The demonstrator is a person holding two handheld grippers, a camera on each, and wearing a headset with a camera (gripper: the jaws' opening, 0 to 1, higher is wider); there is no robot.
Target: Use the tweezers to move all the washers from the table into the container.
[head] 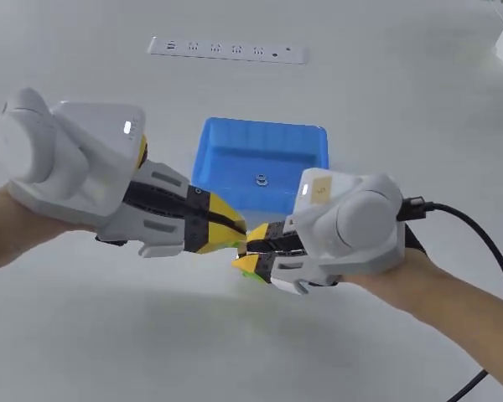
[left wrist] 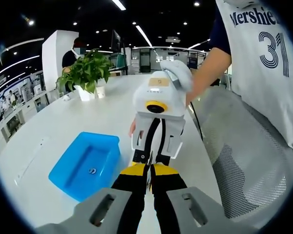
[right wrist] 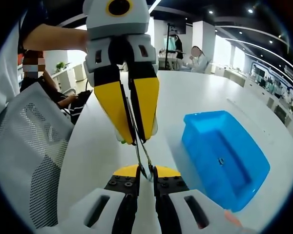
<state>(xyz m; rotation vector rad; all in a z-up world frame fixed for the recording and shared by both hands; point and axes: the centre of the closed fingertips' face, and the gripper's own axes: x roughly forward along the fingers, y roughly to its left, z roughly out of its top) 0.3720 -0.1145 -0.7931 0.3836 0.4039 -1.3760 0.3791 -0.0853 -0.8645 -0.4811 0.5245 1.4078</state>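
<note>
Tweezers (right wrist: pixel 142 156) apparently in 2 pairs of jaws

Open-plan office, long white table (left wrist: pixel 102 112), mesh chair (left wrist: pixel 244 170), potted plant (left wrist: pixel 85 73) (ceiling spotlights (left wrist: pixel 119 5)).

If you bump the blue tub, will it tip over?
Probably not: the tub looks wide, low and flat-bottomed on the table, so it should slide rather than tip. It seems thin plastic holding one small washer, so likely light and easy to shove.
</note>
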